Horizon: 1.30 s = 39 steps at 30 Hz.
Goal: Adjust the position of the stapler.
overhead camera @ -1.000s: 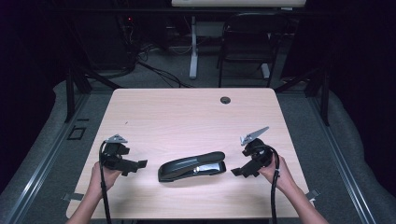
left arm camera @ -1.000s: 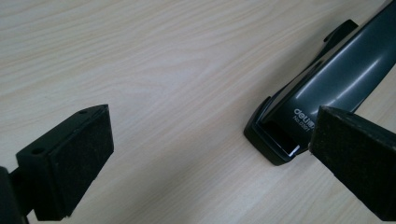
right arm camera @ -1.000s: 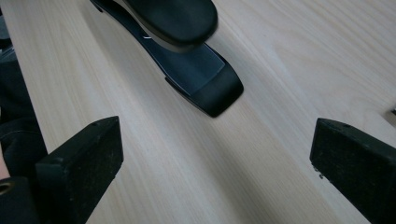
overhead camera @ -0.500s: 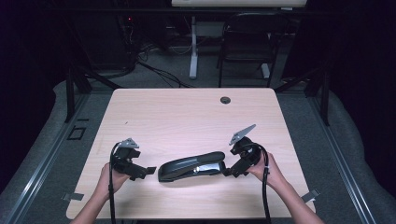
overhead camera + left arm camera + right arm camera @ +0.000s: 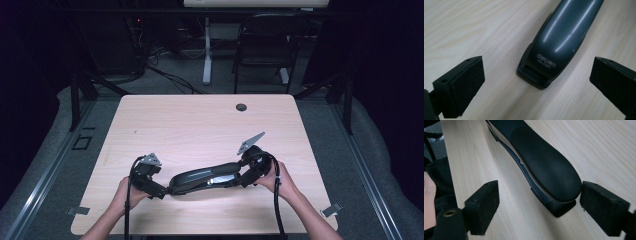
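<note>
A long dark grey stapler (image 5: 205,177) lies lengthwise near the front of the wooden table (image 5: 200,125). My left gripper (image 5: 161,191) is at its left end, jaws wide open. In the left gripper view the stapler's lettered rear end (image 5: 559,37) lies just ahead of the left gripper (image 5: 541,82), touching neither pad. My right gripper (image 5: 246,178) is at the stapler's right end. In the right gripper view that rounded black end (image 5: 544,162) sits between the jaws of the right gripper (image 5: 541,205), which have just been closing. The right-hand pad (image 5: 601,205) is at its tip, the other pad stands apart.
A small round cable hole (image 5: 241,107) sits at the table's far edge. A chair (image 5: 265,45) and desk legs stand on the floor beyond. Bits of tape (image 5: 80,211) mark the front corners.
Both hands have moved inward to the stapler's ends, the left gripper to the right and the right gripper to the left. The stapler lies where it was.
</note>
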{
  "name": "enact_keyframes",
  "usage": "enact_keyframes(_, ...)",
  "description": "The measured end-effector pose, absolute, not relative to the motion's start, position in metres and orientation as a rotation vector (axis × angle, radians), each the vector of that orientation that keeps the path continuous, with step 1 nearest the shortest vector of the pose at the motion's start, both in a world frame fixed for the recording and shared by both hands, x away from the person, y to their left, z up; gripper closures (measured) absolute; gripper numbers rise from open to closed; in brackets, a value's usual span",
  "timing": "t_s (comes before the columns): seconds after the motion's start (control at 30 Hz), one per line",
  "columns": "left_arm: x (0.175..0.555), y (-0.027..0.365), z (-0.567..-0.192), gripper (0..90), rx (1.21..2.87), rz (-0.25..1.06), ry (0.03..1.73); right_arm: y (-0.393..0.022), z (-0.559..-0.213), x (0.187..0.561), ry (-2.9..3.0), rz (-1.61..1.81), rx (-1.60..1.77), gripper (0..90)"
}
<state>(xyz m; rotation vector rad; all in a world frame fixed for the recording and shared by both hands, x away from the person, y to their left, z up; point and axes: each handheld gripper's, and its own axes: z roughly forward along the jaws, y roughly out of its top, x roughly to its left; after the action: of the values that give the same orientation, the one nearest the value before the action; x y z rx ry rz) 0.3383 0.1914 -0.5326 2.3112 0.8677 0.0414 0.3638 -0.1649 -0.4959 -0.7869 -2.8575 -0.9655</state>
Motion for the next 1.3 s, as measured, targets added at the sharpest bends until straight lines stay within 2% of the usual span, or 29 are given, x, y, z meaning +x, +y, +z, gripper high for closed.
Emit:
enact_keyframes(0.13,0.337,0.182,-0.538,0.9,2.356,0.022,0.848,-0.164,-0.496,0.367,-2.851,-0.981,-0.801,24.9)
enact_keyframes(0.3,0.336,0.175,-0.541,15.9,2.372,0.019,0.810,-0.163,-0.498,0.371,-2.836,-1.008,-0.821,28.4)
enact_keyframes(0.6,0.339,0.177,-0.545,33.2,2.356,0.017,0.813,-0.157,-0.502,0.374,-2.859,-0.991,-0.817,38.4)
enact_keyframes(0.7,0.338,0.175,-0.545,34.2,2.376,0.040,0.797,-0.158,-0.501,0.375,-2.872,-0.976,-0.822,42.2)
enact_keyframes(1.3,0.339,0.163,-0.548,35.8,2.468,0.117,0.696,-0.161,-0.500,0.373,-2.876,-0.959,-0.802,44.6)
